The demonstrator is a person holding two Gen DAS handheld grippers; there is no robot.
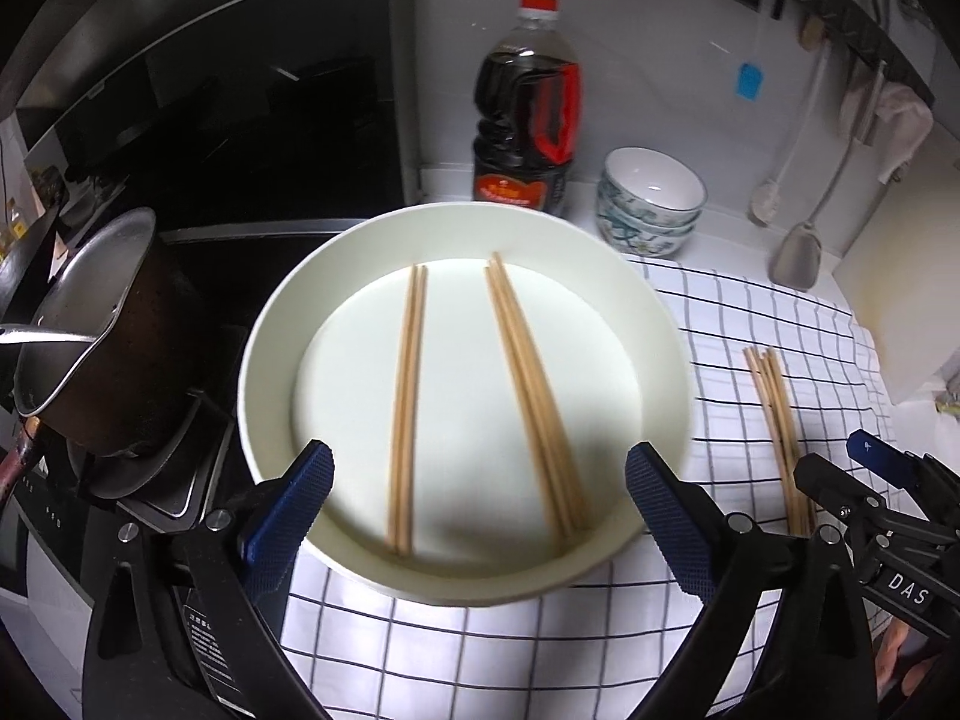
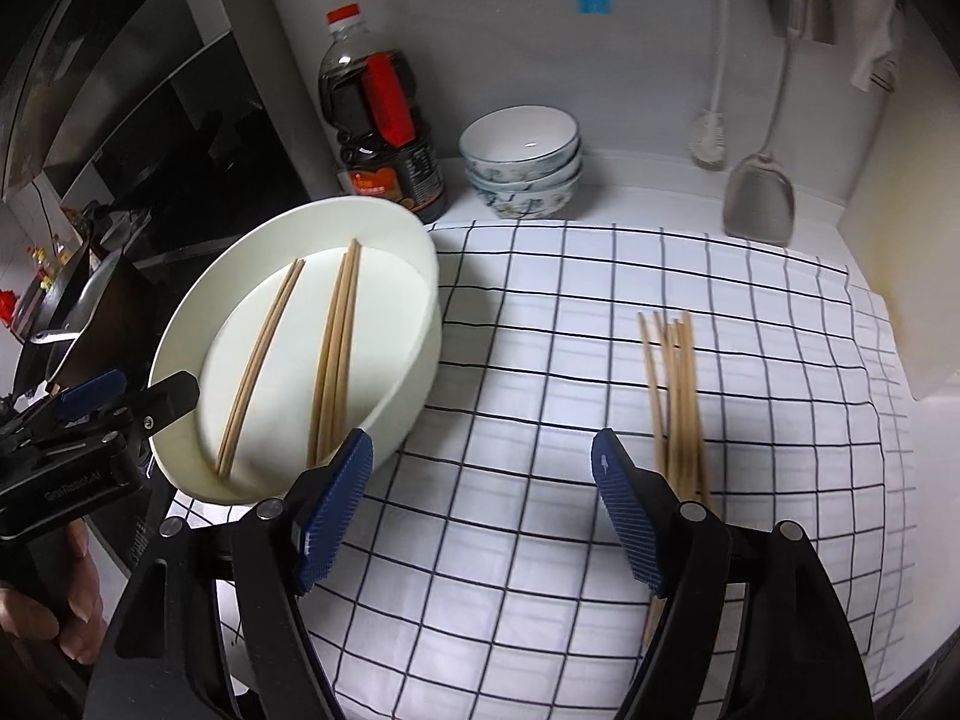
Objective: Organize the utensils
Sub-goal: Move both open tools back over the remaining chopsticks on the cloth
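Note:
A white round dish (image 1: 270, 324) (image 2: 420, 324) stands on the checked cloth and holds two groups of wooden chopsticks (image 1: 408, 402) (image 1: 534, 396) (image 2: 261, 360) (image 2: 336, 354). Several loose chopsticks (image 1: 777, 414) (image 2: 675, 396) lie on the cloth to its right. My left gripper (image 1: 480, 468) is open and empty, its pads over the dish's near rim. My right gripper (image 2: 483, 456) is open and empty above the cloth between the dish and the loose chopsticks. It also shows at the right edge of the left wrist view (image 1: 852, 468).
A dark sauce bottle (image 1: 528, 114) (image 2: 384, 132) and stacked patterned bowls (image 1: 651, 198) (image 2: 522, 159) stand at the back wall. A spatula (image 2: 759, 198) and brush (image 2: 708, 138) hang at the right. A pot (image 1: 102, 330) sits on the stove at the left.

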